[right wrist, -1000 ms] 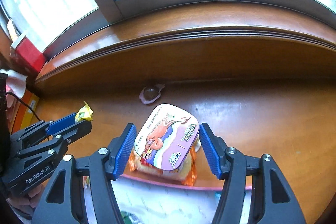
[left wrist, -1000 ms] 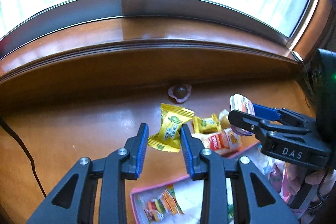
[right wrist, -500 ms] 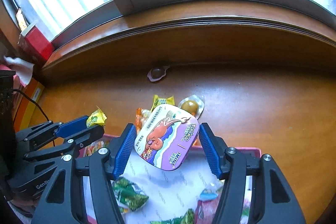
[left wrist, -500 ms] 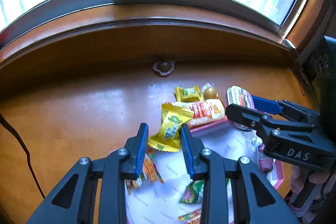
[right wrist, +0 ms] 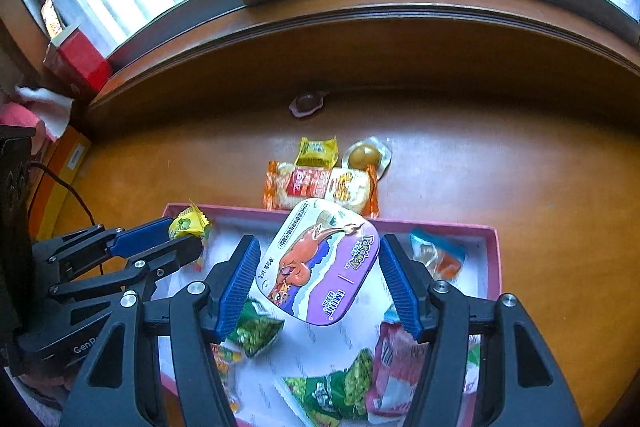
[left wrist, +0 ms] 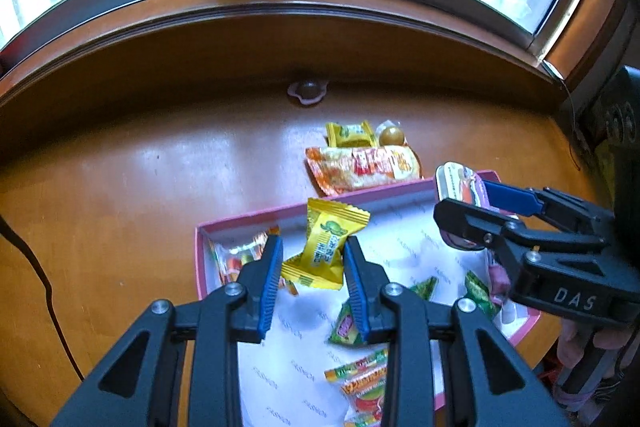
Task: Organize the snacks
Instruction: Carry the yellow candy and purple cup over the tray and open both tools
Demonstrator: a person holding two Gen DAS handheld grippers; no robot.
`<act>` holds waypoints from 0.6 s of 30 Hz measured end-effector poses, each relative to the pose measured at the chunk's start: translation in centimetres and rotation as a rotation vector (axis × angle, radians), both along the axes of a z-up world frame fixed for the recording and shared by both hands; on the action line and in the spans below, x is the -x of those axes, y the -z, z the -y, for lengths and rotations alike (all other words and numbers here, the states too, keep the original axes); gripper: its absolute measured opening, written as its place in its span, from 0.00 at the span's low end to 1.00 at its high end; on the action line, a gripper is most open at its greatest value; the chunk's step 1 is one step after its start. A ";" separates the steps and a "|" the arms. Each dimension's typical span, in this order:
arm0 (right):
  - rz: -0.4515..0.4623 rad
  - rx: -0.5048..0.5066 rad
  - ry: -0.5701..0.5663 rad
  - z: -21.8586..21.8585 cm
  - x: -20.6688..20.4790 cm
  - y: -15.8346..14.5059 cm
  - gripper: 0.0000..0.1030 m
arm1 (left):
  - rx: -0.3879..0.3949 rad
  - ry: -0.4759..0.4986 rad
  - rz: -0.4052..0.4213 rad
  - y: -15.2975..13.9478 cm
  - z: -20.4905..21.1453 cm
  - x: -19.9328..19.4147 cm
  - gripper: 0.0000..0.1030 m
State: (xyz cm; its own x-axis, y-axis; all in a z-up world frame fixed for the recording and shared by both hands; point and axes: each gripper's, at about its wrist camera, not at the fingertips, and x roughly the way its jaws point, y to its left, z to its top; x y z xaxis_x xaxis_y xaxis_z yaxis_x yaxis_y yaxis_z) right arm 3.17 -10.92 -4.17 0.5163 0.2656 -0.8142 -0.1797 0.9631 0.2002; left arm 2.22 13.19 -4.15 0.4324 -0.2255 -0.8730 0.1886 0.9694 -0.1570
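A pink box (left wrist: 256,218) lined with white paper lies on the wooden table and holds several wrapped snacks. My left gripper (left wrist: 310,259) is shut on a yellow candy (left wrist: 326,245) above the box's far left part. From the right wrist view, that candy (right wrist: 185,225) sticks out of the left gripper's tips (right wrist: 192,241) over the box's left rim (right wrist: 224,209). My right gripper (right wrist: 320,269) is shut on a purple mint tin (right wrist: 320,263), tilted, above the middle of the box. The tin (left wrist: 456,183) shows edge-on in the left wrist view.
Beyond the box lie an orange packet (left wrist: 364,167), a small yellow candy (left wrist: 350,135), a round sweet in clear wrap (left wrist: 391,135) and a pink-wrapped chocolate (left wrist: 307,91) by the ledge. A black cable (left wrist: 40,275) runs at left. A red box (right wrist: 76,63) sits on the sill.
Both grippers drew back from the loose snacks with their loads. The pink box has come fully under them. Neither grip has changed.
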 end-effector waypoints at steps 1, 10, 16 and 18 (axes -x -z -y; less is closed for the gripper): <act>-0.004 0.001 -0.002 0.0 0.2 0.1 0.61 | 0.000 0.000 -0.003 0.1 0.1 0.3 0.32; -0.027 0.001 -0.013 0.2 1.4 1.0 0.61 | -0.013 -0.011 -0.041 1.0 0.6 2.6 0.32; -0.036 -0.001 -0.023 0.1 1.9 1.3 0.61 | -0.020 -0.025 -0.062 1.6 0.5 3.7 0.32; -0.038 0.001 -0.026 0.0 1.9 1.4 0.61 | -0.021 -0.030 -0.066 1.7 0.5 4.1 0.32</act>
State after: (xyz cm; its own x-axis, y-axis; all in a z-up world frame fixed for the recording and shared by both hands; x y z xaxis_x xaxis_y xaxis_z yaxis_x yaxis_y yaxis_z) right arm 1.23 -10.90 -5.60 0.4781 0.2780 -0.8331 -0.1969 0.9584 0.2068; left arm -1.88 12.72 -5.90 0.3796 -0.1952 -0.9043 0.1496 0.9776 -0.1483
